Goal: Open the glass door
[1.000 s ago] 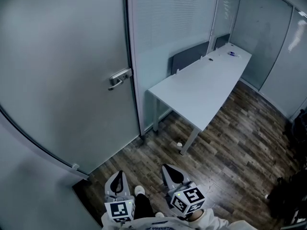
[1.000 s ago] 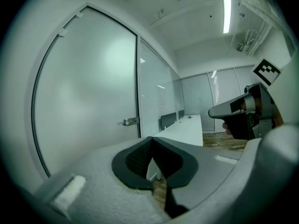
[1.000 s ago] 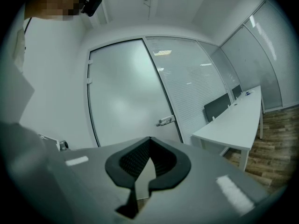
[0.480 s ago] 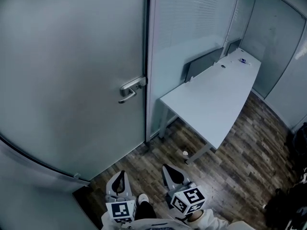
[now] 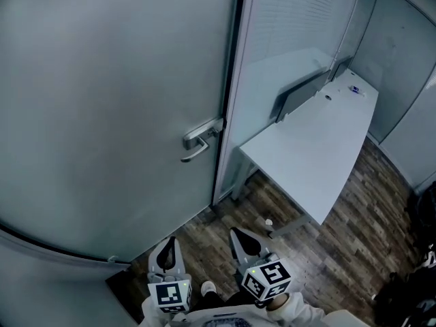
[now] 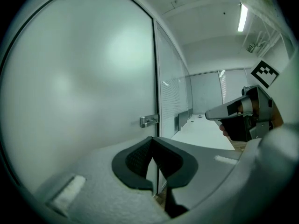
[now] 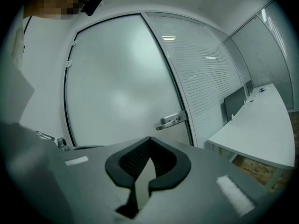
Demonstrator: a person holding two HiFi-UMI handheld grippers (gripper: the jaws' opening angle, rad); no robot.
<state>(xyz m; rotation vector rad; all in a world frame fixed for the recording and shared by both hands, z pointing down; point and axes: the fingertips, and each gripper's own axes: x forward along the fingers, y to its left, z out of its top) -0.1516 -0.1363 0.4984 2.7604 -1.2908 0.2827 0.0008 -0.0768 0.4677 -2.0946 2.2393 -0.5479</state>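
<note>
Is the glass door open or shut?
Shut. The door meets its frame along the handle side, with no gap showing.

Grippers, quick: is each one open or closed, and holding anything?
Left gripper: shut, holding nothing.
Right gripper: shut, holding nothing.

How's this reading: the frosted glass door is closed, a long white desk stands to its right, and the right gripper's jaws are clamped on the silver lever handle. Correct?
Not the grip. The right gripper view shows the right gripper with jaws shut on nothing, well short of the silver lever handle. The frosted glass door is closed, and the long white desk stands to its right.
</note>
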